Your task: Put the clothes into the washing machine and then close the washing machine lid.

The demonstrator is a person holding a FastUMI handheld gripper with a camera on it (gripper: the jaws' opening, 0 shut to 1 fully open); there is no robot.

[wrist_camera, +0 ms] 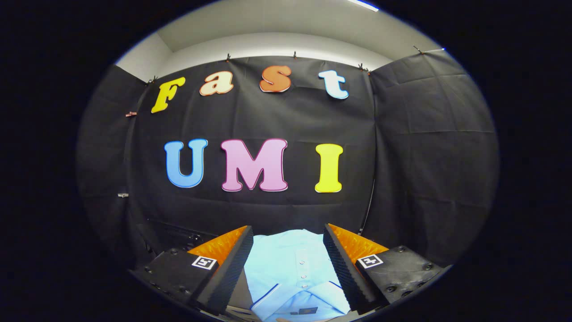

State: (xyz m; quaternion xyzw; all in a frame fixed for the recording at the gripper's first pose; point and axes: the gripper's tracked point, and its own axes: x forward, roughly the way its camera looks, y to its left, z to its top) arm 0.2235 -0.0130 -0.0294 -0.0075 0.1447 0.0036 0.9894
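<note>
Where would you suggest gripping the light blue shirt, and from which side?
Probably from above, pinching the button placket just beyond the collar. The light blue shirt lies flat, front up, between the open gripper fingers, so the layered cloth there should bunch easily.

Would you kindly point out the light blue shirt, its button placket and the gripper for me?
light blue shirt (273, 257): gripper view, on its chest panel, seen between the open jaws.
button placket (303, 270): gripper view, on the row of buttons.
gripper (288, 261): gripper view, midway between its fingertips.
</note>
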